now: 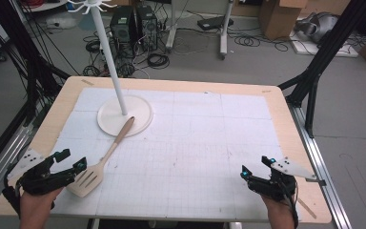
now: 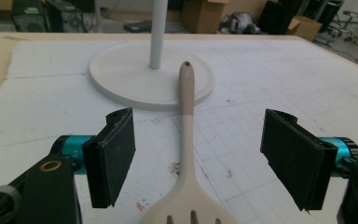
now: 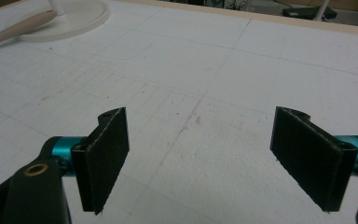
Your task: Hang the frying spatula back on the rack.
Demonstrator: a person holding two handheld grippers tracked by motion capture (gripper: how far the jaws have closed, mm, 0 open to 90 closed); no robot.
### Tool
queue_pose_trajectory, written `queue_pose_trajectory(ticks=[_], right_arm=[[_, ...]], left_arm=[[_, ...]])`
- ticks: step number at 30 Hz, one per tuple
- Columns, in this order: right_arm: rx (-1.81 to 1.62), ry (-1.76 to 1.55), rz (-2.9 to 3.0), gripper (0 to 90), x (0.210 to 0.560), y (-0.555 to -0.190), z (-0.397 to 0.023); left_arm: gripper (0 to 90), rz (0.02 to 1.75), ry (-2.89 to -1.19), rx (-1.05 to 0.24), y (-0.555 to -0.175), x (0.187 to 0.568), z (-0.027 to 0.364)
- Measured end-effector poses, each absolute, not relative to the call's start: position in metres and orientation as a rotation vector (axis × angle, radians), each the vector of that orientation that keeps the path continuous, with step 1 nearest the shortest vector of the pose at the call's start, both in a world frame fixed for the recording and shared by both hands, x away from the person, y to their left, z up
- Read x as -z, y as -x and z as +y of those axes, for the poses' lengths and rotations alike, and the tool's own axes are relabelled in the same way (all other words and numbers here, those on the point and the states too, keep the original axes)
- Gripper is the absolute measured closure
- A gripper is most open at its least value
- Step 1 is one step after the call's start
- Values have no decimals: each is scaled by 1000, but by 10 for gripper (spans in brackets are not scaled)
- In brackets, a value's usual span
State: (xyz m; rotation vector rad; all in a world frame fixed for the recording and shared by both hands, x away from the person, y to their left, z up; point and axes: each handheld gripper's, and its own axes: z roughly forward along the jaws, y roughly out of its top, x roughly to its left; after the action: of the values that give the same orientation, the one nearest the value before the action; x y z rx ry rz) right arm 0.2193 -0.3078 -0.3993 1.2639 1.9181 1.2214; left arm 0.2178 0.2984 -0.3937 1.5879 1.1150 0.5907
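Black-padded left tongs (image 2: pixel 198 154) stood wide apart, empty, straddling the beige slotted plastic spatula (image 2: pixel 188 154) lying flat on the white gridded desk (image 2: pixel 270 74). Its blade sat just below and between the pads; its handle ran straight ahead, the tip resting on the round white base of the stand (image 2: pixel 121 79). Right tongs (image 3: pixel 214 158) were likewise apart, empty, well clear. Judgement: closing should fall on the narrow neck, squarely across it, to prevent twisting.

No readable text, labels, brands or numbers anywhere.
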Motion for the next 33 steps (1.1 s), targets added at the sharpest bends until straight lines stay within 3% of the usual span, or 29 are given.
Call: queue_pose_trajectory(ticks=[11,17,33], right_arm=[[-1229,-1248,1927,183,398,-218,-305],[-1232,-1250,1928,183,398,-218,-306],[-1225,-1260,1928,183,399,-216,-309]], left_arm=[[255,1034,-1783,-449,-267,363,270],[278,1066,-1902,-390,-302,370,254],[484,1195,-2102,-331,-348,415,237]])
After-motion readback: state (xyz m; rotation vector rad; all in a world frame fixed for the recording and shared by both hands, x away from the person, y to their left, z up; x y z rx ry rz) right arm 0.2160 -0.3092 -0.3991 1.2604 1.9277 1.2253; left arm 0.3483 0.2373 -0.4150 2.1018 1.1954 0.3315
